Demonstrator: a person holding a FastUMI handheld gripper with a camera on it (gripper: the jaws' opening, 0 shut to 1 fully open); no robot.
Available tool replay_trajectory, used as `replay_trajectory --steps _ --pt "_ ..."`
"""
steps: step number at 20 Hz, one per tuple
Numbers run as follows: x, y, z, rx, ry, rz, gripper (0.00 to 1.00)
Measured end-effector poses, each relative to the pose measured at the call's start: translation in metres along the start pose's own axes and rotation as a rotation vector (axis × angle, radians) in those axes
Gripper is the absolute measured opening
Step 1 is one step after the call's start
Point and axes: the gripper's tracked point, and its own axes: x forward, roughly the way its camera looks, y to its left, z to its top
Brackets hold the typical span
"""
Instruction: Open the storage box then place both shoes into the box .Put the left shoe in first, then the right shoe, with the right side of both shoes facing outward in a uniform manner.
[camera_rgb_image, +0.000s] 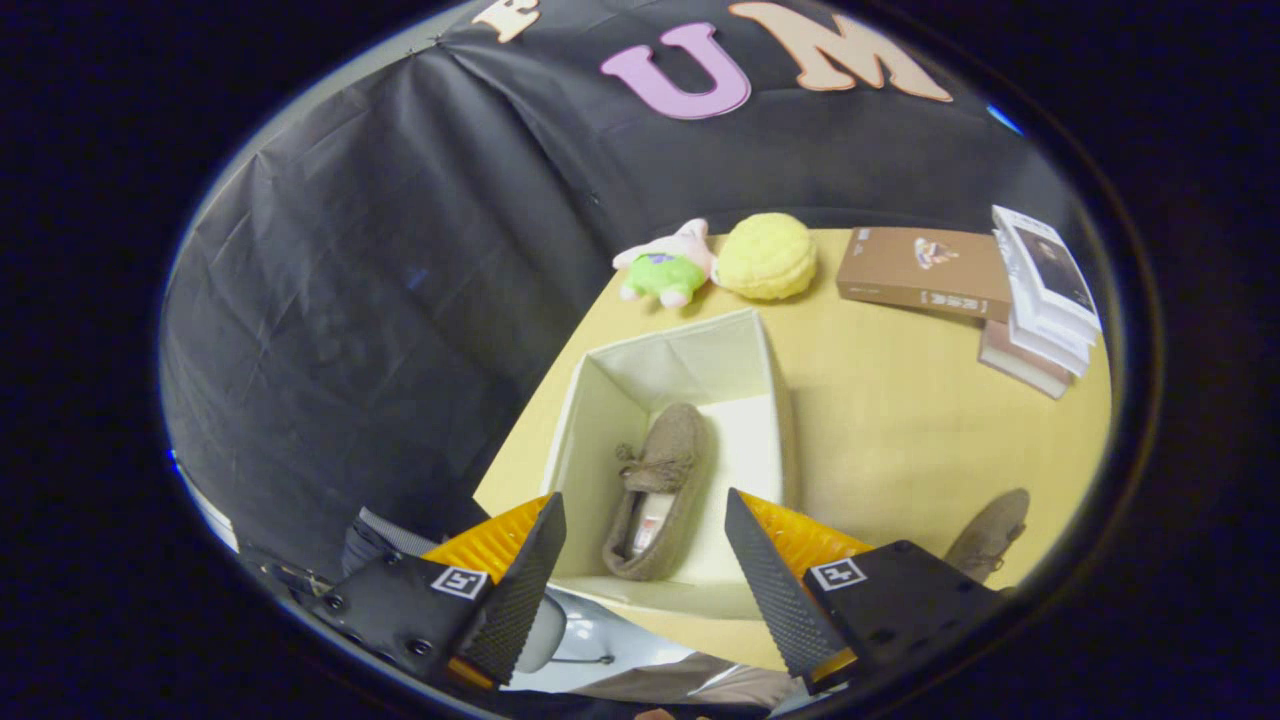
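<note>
1. The desk (900, 420) carries everything.
2. The storage box (600, 400) stands open at the desk's left edge, one brown shoe (655, 490) lying inside.
3. The hand-held gripper (640, 570) hovers above the box, fingers spread, holding nothing.
4. The second shoe (990, 540) lies on the desk, right of the box.

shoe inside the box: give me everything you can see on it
The brown fuzzy slipper-style shoe lies flat on its sole on the floor of the open cream fabric storage box, toe pointing away from the gripper, heel towards it. It has a small bow across the top and a pale insole showing through the opening. Nothing grips it: the gripper is open above it, fingers apart on either side of the heel end.
</note>
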Motion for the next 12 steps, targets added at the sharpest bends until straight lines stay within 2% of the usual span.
replay_trajectory --steps 6,12 --pt "-0.068 -0.079 -0.001 0.078 -0.060 -0.156 1.00" --pt "-0.100 -0.168 -0.044 0.184 -0.038 -0.346 1.00"
